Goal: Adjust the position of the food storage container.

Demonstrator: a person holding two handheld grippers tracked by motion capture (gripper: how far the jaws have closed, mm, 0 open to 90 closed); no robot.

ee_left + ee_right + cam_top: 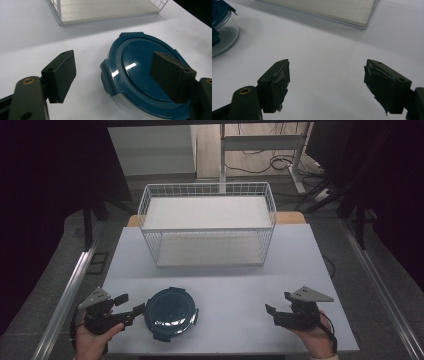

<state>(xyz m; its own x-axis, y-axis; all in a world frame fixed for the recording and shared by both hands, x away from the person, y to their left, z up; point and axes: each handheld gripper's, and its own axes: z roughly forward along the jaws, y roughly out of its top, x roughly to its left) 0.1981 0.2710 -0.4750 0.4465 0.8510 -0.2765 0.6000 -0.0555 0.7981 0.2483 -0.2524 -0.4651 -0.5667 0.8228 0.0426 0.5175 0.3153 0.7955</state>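
The round container with a dark blue lid (171, 313) sits on the white table (240, 290) near its front edge, in front of the white wire basket (207, 222). The left gripper (129, 307) is just beside the container's left side, jaws spread, one jaw over the lid. The right gripper (279, 307) is well apart to the right, jaws spread over bare table.

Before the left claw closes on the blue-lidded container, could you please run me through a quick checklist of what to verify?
1. Left claw open: ok, jaws spread wide.
2. Left claw lined up on the container: not ok; in the left gripper view one jaw hangs over the lid, the other over bare table.
3. Lid seated: cannot tell whether its tabs are latched.
4. Right claw open and well apart from the container: ok.
5. Wire basket empty: ok.
6. Container contents: cannot tell.
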